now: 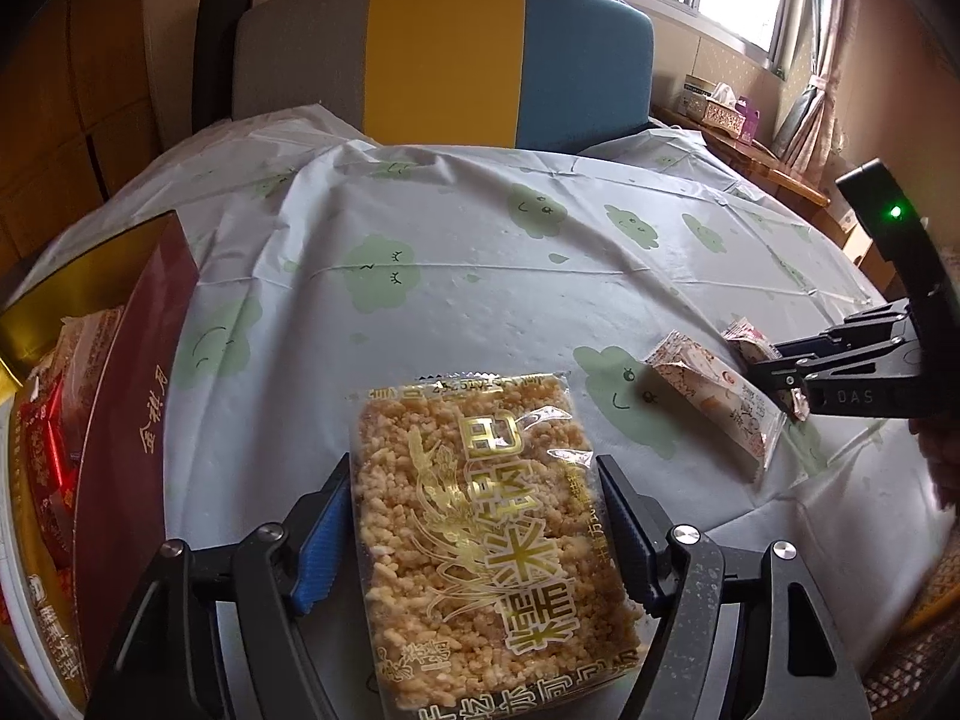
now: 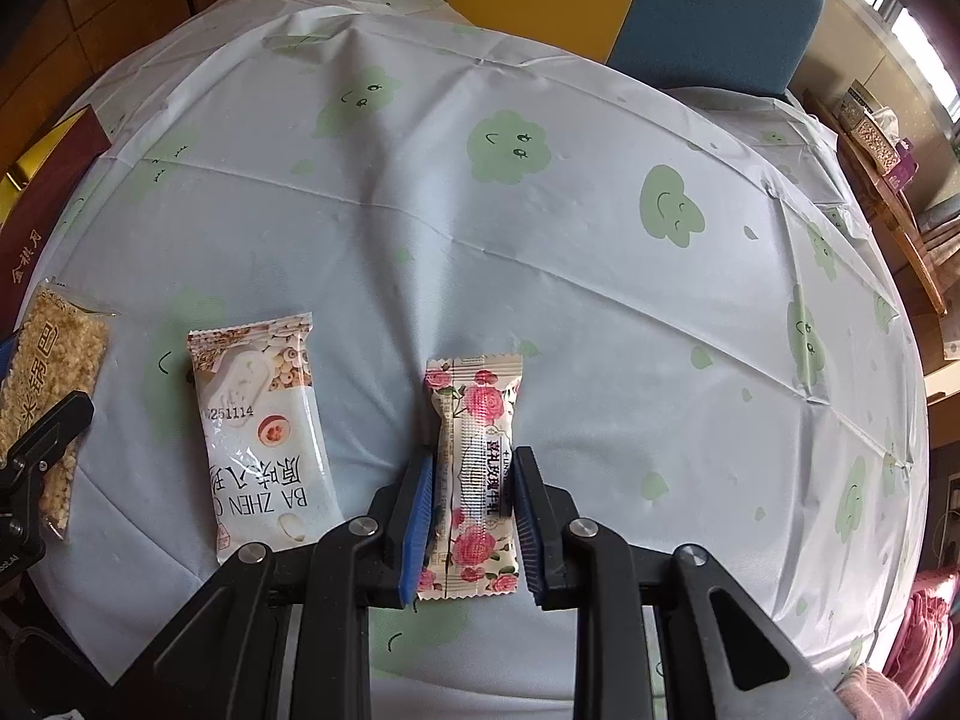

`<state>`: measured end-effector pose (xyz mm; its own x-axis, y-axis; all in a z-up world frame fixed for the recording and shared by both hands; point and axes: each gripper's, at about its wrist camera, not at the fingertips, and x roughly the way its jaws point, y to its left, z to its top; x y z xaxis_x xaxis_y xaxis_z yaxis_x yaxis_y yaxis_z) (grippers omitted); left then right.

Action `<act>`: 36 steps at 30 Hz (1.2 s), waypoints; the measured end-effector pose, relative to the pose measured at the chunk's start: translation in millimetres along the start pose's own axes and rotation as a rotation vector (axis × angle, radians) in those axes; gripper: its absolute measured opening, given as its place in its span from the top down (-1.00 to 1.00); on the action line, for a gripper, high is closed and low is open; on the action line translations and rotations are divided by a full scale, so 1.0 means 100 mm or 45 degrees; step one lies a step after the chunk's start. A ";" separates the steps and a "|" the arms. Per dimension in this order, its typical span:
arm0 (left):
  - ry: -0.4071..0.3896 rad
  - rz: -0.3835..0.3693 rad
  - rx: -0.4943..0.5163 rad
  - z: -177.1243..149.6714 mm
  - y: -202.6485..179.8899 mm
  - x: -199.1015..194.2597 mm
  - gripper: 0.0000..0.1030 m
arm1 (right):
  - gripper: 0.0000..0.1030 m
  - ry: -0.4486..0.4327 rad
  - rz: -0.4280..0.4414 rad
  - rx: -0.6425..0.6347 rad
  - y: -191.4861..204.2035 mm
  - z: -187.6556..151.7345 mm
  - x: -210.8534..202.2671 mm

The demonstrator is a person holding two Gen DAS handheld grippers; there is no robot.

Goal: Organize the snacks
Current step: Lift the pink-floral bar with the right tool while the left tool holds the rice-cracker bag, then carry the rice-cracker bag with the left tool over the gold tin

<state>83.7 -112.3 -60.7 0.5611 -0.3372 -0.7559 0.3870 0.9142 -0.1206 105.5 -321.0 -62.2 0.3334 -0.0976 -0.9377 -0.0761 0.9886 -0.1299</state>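
A clear pack of puffed rice cake with gold print lies on the table between the blue pads of my left gripper, whose jaws touch its two sides. My right gripper has its jaws closed against a rose-printed snack packet, which also shows in the left wrist view. A white Ba Zhen snack packet lies flat just left of the rose packet, and shows in the left wrist view. A dark red gift box with gold lining stands open at the far left, holding snack packs.
The round table carries a pale blue cloth with green cloud faces. A chair with grey, yellow and blue back stands behind the table. A wooden shelf with tissue boxes is at the right, under the window.
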 end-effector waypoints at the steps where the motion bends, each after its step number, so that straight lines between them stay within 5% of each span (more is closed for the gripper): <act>1: 0.008 -0.034 -0.033 0.01 0.03 -0.03 -0.45 | 0.50 0.001 0.002 -0.001 0.01 0.00 -0.01; 5: -0.016 -0.098 -0.089 0.05 0.09 -0.22 -0.46 | 0.50 0.002 0.021 -0.003 -0.06 0.02 0.00; 22: -0.088 0.122 -0.060 0.14 0.15 -0.78 -0.46 | 0.50 -0.019 -0.037 -0.081 0.02 -0.01 0.01; 36: -0.078 0.167 -0.055 0.13 0.16 -0.89 -0.46 | 0.57 -0.020 -0.056 -0.107 0.10 -0.02 -0.02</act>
<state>49.5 -70.2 13.1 0.6490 -0.2260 -0.7265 0.2762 0.9597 -0.0518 102.3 -311.4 -62.3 0.3527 -0.1381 -0.9255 -0.1392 0.9703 -0.1978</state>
